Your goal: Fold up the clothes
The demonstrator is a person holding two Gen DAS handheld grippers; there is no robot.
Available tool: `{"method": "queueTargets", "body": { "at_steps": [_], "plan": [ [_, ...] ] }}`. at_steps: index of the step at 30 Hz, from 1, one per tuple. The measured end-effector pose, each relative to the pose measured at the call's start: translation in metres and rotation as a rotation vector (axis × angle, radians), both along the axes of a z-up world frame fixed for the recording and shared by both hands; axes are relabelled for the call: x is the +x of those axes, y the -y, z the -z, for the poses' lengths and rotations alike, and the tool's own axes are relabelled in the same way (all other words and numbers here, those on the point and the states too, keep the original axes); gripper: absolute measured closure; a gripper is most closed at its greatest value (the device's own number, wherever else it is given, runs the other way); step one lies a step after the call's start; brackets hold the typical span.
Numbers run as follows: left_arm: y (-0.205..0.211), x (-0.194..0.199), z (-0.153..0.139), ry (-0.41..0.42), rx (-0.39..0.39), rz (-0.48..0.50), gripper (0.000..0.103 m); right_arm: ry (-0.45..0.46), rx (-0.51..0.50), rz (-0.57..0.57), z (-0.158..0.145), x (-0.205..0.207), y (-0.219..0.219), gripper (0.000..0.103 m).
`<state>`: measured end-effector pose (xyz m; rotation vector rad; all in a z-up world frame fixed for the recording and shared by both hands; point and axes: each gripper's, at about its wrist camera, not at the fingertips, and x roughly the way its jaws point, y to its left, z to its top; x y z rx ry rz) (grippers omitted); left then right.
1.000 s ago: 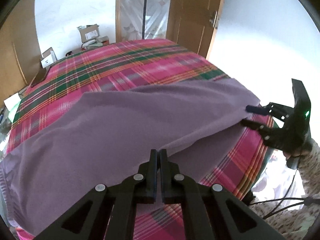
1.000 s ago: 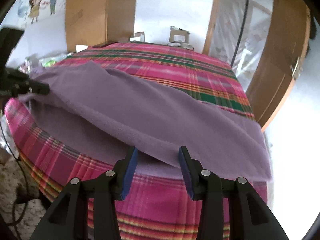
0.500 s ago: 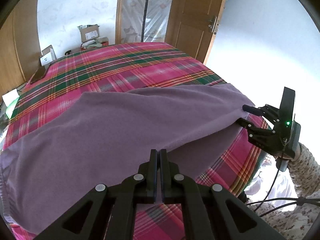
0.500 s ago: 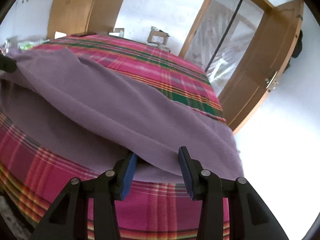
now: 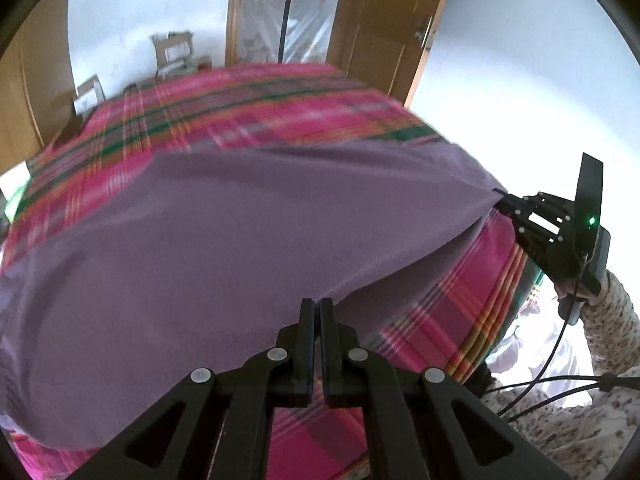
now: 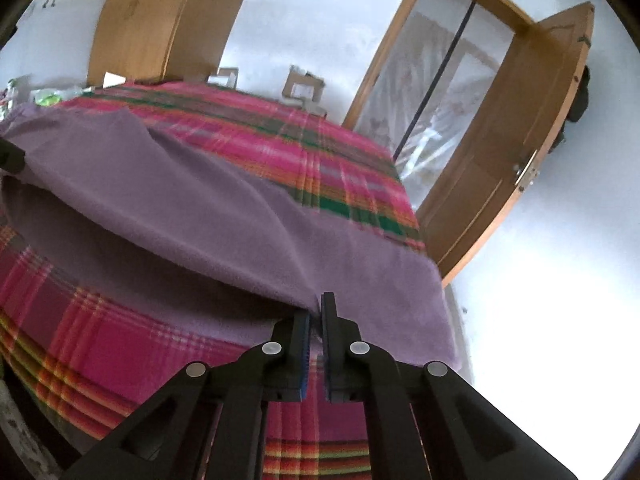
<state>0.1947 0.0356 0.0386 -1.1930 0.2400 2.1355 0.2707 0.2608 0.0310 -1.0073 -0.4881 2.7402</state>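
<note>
A purple cloth lies doubled over on a bed with a pink plaid cover. My left gripper is shut on the upper layer's near edge, which lifts off the layer below. In the left wrist view my right gripper pinches the far right corner. In the right wrist view the right gripper has its jaws closing tight on the cloth, and the pads press its near edge. The left gripper shows at the left rim, holding the other end.
The plaid bed fills both views. A wooden door stands open beyond its far side, beside a plastic-covered doorway. Cardboard boxes sit against the far wall. A person's patterned sleeve and cables hang at the bed's right.
The right gripper's jaws went from wide apart around the cloth's edge to shut on it. The right view tipped upward. The left gripper stayed shut on its edge.
</note>
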Motion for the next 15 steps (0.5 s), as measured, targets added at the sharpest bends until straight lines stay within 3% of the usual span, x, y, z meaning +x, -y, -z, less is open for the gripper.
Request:
{"method": "queueTargets", "body": {
  "at_steps": [6, 11, 15],
  "plan": [
    [-0.003, 0.003, 0.008, 0.020, -0.037, 0.017, 0.101, 0.068, -0.045, -0.023, 0.009, 0.002, -0.004, 0.097],
    [-0.008, 0.004, 0.009, 0.025, -0.065, 0.039, 0.100, 0.102, -0.189, -0.014, 0.002, 0.009, -0.025, 0.090],
    [-0.008, 0.008, 0.000, 0.029, -0.023, 0.092, 0.100, 0.085, -0.382, 0.021, -0.009, 0.017, -0.058, 0.086]
  ]
}}
